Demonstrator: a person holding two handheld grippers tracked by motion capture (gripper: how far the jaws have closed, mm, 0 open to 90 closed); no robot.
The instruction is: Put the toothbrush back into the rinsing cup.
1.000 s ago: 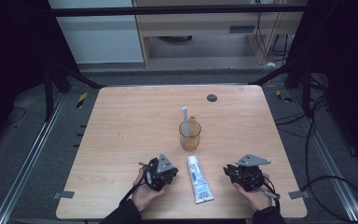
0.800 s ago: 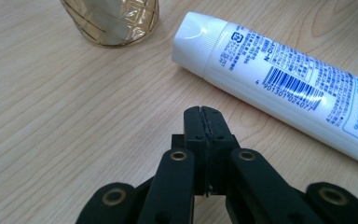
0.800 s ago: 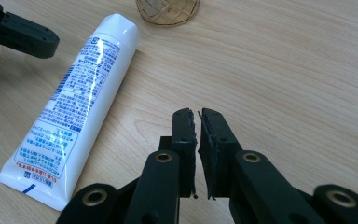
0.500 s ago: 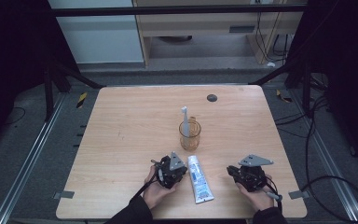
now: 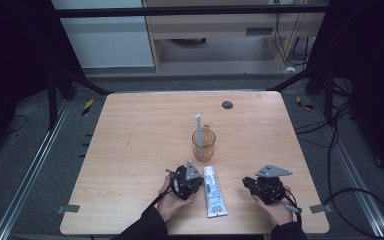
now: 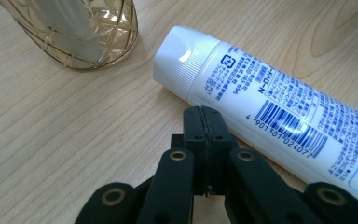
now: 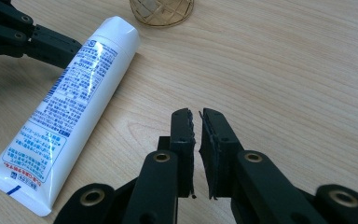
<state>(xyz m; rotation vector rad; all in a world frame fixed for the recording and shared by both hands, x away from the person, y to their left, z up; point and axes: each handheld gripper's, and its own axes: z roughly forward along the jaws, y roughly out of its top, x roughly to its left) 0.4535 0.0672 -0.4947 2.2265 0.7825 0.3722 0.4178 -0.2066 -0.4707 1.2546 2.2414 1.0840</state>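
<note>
Low in the frame's centre, the toothpaste tube (image 5: 214, 191) lies flat on the counter (image 5: 130, 140). Left hand-held gripper (image 5: 186, 181), jaws pressed together, has slid right to just beside it; right hand-held gripper (image 5: 261, 186), jaws barely parted, empty, is unmoved.

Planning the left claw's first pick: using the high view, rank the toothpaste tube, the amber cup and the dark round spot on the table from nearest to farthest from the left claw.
1. Toothpaste tube: lying right beside the left claw, on its right.
2. Amber cup: just beyond, toward the table's middle, with a toothbrush standing in it.
3. Dark round spot: near the far edge.
</note>
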